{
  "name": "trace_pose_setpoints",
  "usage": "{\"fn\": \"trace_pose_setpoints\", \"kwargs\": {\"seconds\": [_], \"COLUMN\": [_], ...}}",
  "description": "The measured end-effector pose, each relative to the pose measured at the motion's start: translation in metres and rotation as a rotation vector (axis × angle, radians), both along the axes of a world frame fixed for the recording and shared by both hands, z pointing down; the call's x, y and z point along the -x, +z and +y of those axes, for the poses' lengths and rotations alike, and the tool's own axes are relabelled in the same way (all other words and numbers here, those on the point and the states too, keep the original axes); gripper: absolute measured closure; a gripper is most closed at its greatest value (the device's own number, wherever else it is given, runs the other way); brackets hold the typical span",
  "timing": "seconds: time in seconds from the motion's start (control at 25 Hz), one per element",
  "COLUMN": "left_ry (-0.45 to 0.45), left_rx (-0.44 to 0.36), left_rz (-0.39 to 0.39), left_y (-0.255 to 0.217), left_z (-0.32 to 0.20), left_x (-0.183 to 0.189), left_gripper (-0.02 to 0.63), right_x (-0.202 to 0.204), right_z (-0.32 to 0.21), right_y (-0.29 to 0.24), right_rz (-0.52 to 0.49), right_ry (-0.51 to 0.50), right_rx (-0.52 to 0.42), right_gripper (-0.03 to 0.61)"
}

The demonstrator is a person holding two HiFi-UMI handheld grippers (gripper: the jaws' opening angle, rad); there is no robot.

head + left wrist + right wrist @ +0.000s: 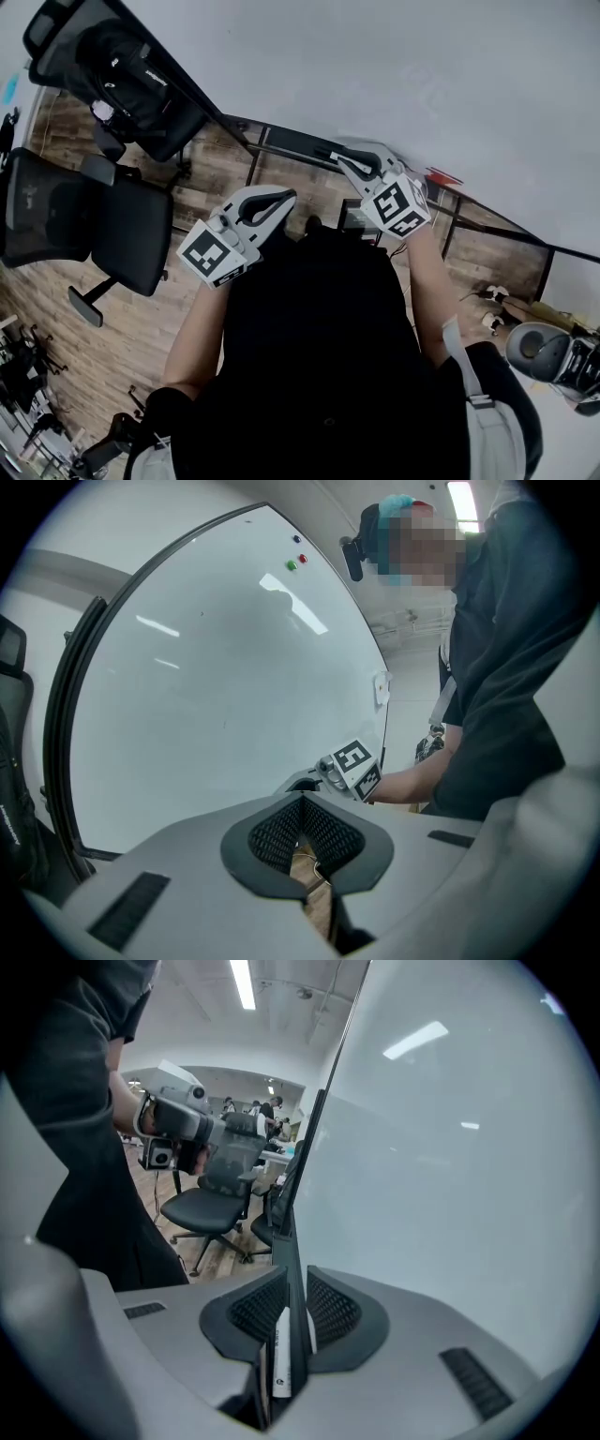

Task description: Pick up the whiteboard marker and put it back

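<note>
The whiteboard marker (280,1354) has a white barrel and lies lengthwise between the ribbed pads of my right gripper (292,1290), which is shut on it. A dark strip of the whiteboard's frame (298,1194) runs in line with the jaws and hides part of the marker. In the head view the right gripper (345,161) points at the ledge (291,142) under the whiteboard (375,66). My left gripper (284,196) hangs lower left, away from the board. Its jaws (302,803) are shut with nothing between them.
Black office chairs (103,220) stand on the wood floor to the left, one more (122,66) farther back. The board's metal legs (445,234) reach down at the right. A grey machine (553,354) sits at the right edge. Small magnets (295,562) stick to the whiteboard.
</note>
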State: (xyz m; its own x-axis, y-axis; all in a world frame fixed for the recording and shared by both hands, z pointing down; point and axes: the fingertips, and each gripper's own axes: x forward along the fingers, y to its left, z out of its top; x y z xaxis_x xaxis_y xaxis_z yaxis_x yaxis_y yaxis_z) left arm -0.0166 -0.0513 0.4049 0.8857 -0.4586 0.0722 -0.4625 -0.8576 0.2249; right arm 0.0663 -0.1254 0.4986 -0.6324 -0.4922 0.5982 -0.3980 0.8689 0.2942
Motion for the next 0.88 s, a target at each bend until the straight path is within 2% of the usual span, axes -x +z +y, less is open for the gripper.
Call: {"fn": "trace_pose_setpoints", "kwargs": {"seconds": [0.2,0.36,0.48,0.56,0.88], "left_ry": [0.051,0.094,0.128,0.15,0.234], "left_rx": [-0.034,-0.068,-0.086,-0.096,-0.112], "left_rz": [-0.012,-0.022,-0.022,-0.022,-0.012], "left_y": [-0.016,-0.029,-0.04,-0.045,-0.059], "left_z": [-0.01,-0.02,-0.024,-0.026,-0.023], "left_x": [-0.018,-0.034,-0.051,-0.063,-0.115], "left_gripper": [0.601,0.601,0.601,0.601,0.601], "right_x": [0.0,-0.008,-0.018,-0.032,-0.108], "right_z": [0.011,0.021,0.032,0.038,0.066], "right_y": [-0.056,-0.097,-0.136,-0.155,-0.179], "right_rz": [-0.198,-0.287,-0.464,-0.573,-0.797], "right_ry": [0.003,0.009,0.015,0.033,0.113], "right_rx": [0.009,-0.036,-0.027,0.002,0.01], "right_gripper": [0.538,0.546,0.554,0.557,0.558]}}
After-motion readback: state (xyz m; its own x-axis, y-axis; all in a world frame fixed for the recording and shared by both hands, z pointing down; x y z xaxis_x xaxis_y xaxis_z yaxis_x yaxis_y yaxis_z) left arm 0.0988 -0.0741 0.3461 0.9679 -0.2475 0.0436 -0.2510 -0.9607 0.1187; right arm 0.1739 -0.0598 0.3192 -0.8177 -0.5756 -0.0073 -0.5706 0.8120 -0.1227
